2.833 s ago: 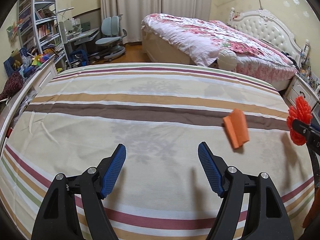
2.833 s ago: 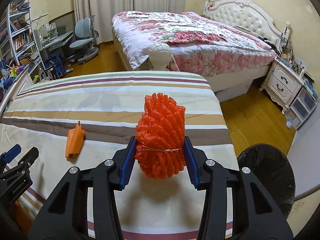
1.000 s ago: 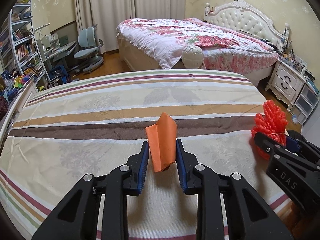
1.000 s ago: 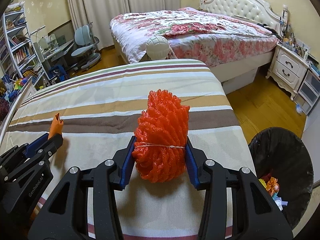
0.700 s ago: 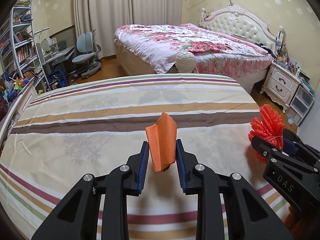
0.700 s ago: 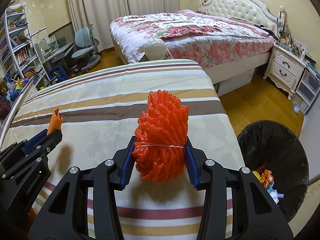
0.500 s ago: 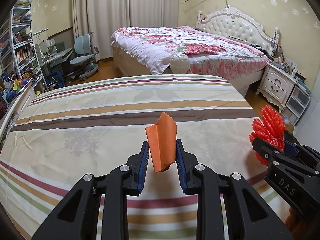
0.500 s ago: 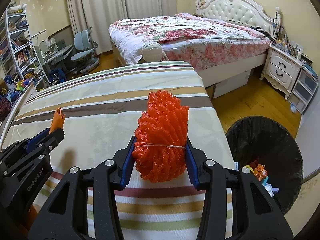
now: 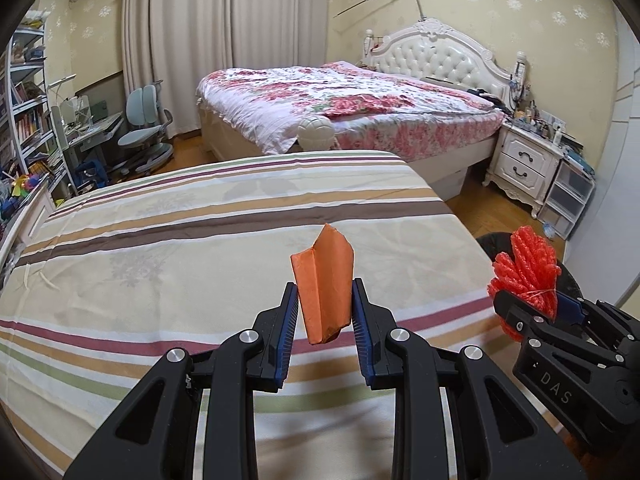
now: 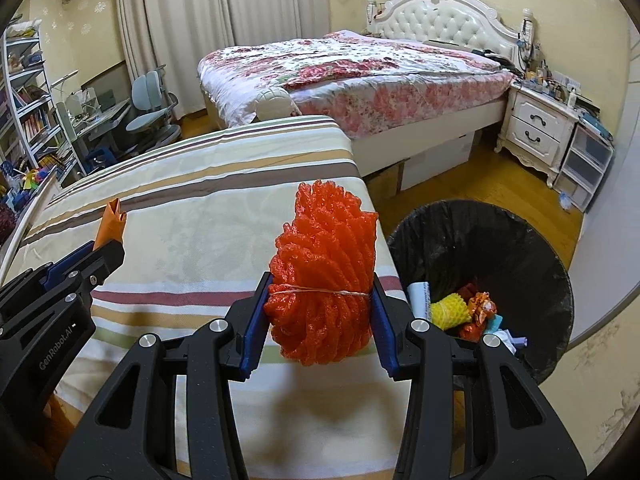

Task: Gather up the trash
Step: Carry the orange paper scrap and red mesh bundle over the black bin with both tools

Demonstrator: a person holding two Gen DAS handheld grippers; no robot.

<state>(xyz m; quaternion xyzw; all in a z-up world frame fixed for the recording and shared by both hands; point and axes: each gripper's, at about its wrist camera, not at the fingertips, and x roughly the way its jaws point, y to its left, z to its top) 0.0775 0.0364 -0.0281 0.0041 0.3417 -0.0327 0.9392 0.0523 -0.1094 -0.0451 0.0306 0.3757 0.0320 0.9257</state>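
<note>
My left gripper (image 9: 323, 316) is shut on a folded orange paper scrap (image 9: 323, 280) and holds it above the striped bed (image 9: 160, 248). My right gripper (image 10: 320, 300) is shut on a bundle of red foam netting (image 10: 324, 264), held over the bed's right edge. The bundle also shows in the left wrist view (image 9: 528, 268), and the paper scrap in the right wrist view (image 10: 111, 222). A black-lined trash bin (image 10: 500, 240) stands on the floor to the right of the bed, with several pieces of trash inside.
A floral bed (image 9: 352, 108) with a white headboard stands behind. A white nightstand (image 10: 540, 132) and drawers are at the right. A desk, chair (image 9: 148, 120) and shelves are at the left. Wooden floor (image 10: 472, 176) lies between the beds.
My left gripper closed on the orange paper scrap and lifted it off the bed. Both grippers have pulled back and moved right, and the trash bin has come closer in the right wrist view.
</note>
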